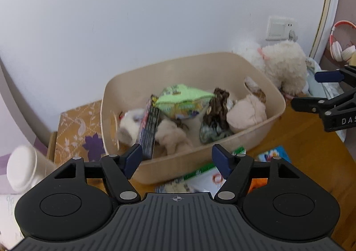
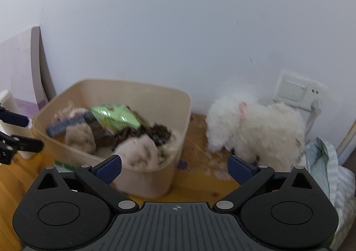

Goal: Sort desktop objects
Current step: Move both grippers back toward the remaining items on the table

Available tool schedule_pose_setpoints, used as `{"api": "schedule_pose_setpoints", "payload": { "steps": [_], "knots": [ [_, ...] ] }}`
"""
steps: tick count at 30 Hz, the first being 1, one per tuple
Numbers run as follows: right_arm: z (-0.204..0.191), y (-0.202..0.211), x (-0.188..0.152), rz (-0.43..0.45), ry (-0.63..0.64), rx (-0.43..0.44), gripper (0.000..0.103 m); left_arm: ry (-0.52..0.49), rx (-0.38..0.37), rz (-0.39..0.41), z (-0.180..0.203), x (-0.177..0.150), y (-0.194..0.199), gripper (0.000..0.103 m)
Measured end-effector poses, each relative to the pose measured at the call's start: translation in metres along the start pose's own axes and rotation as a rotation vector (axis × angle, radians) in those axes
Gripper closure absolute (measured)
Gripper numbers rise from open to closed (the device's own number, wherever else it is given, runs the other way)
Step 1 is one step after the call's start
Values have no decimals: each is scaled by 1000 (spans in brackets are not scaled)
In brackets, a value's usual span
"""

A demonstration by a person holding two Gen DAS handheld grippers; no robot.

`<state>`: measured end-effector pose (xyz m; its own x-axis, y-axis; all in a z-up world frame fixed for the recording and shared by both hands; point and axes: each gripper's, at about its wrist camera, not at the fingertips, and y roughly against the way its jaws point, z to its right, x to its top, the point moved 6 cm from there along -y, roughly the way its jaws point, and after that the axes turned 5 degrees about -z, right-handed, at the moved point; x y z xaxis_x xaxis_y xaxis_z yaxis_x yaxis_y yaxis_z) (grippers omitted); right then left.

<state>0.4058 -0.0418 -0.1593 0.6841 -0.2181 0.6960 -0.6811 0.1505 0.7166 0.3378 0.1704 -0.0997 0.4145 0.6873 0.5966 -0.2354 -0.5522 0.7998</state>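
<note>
A beige plastic bin [image 1: 242, 139] [image 2: 151, 182] stands on the wooden desk against the wall. It holds a green snack bag [image 1: 184, 99] [image 2: 115, 115], a dark box [image 1: 149, 131] standing on end, beige plush toys [image 1: 247, 113] [image 2: 138, 153], a brown curly toy [image 1: 215, 113] and a small white plush [image 1: 129, 126]. My left gripper [image 1: 176, 157] hovers open just before the bin's near wall, nothing between its pads. My right gripper [image 2: 174, 169] is wide open at the bin's right corner, also empty. A large white plush dog [image 2: 255, 131] [image 1: 284, 64] stands on the desk right of the bin.
Booklets and cards [image 1: 207, 177] lie on the desk in front of the bin. A patterned orange box [image 1: 80, 131] and a white cylinder [image 1: 22, 168] sit to its left. Pale cloth [image 2: 329, 168] is bunched at the right. A wall socket [image 2: 296, 91] is behind the dog; headphones [image 1: 340, 39] hang far right.
</note>
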Motion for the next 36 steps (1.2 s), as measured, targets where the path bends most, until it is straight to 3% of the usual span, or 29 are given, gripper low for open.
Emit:
{"api": "schedule_pose_setpoints", "payload": {
  "steps": [9, 18, 24, 30, 36],
  "knots": [
    [5, -16, -43, -98, 18, -49, 0, 14, 63, -97, -17, -45, -18, 32],
    [-22, -14, -83, -151, 23, 17, 0, -9, 85, -166, -27, -80, -31, 32],
    [-56, -8, -104, -169, -12, 69, 0, -8, 64, -192, -27, -91, -37, 32],
    [-93, -15, -120, -216, 5, 62, 0, -15, 51, -206, -25, -99, -42, 32],
    [-115, -26, -122, -242, -3, 38, 0, 41, 22, -206, -25, -94, -47, 32]
  ]
}}
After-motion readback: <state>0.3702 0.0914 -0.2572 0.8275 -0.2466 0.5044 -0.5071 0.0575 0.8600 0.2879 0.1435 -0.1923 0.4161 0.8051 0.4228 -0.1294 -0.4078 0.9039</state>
